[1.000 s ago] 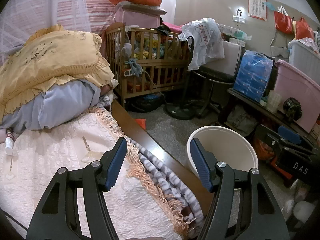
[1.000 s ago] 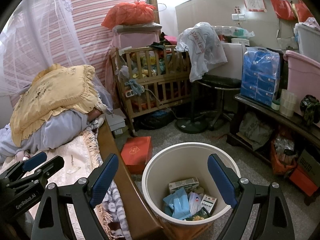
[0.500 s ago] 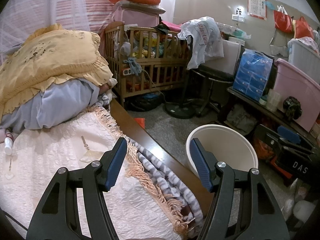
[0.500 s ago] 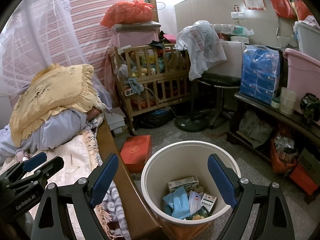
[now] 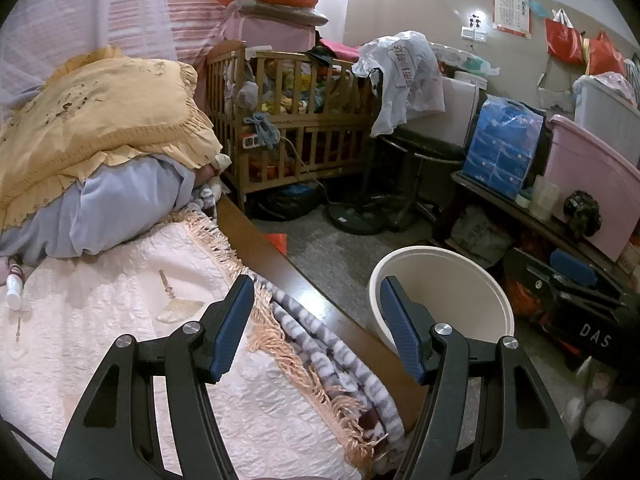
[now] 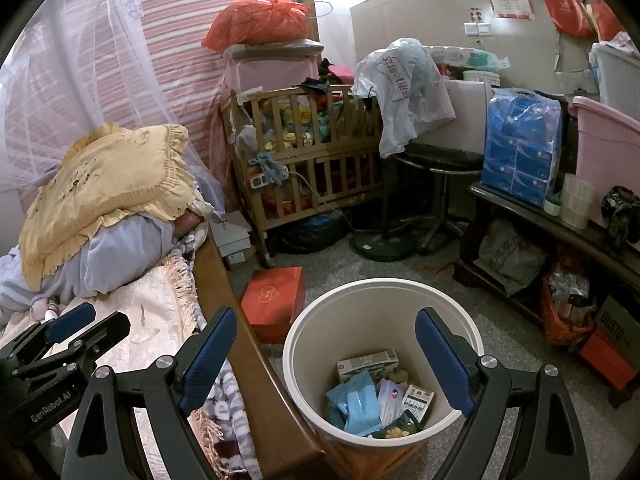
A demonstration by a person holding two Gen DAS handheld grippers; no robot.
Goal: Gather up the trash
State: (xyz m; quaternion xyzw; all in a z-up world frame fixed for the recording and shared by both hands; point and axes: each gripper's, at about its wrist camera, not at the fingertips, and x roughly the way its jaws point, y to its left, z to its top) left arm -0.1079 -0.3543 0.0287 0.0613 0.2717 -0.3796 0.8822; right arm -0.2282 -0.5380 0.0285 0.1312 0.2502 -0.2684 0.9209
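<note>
Right now you are between pickups, as I judge it: your right tool (image 6: 324,356) hangs wide and empty above the white bin (image 6: 384,360), and your left tool (image 5: 316,320) is also spread wide with nothing in it, over the edge of the bed (image 5: 120,320).

Inside the bin, near the bottom, lie a blue wrapper (image 6: 354,404), a green-and-white carton (image 6: 368,364), a small barcoded box (image 6: 418,398) and a dark snack packet (image 6: 396,432). From the left wrist view only its bare inner wall shows.

Next you need something else to bin. On the quilt, the nearest candidates are a pale scrap of paper (image 5: 178,310) just beyond your left tool and, further off at the pillows, a small white bottle (image 5: 14,292); whether either is trash I cannot tell. Reaching them means swinging left and lowering onto soft fabric, so close gently.

Beyond the bin, a red box (image 6: 274,300) sits on the floor beside the bed frame. Farther still, the wooden crib (image 6: 304,152) is stuffed with clothes, and a pink tub (image 6: 608,152) stands on the low bench (image 6: 520,208).
</note>
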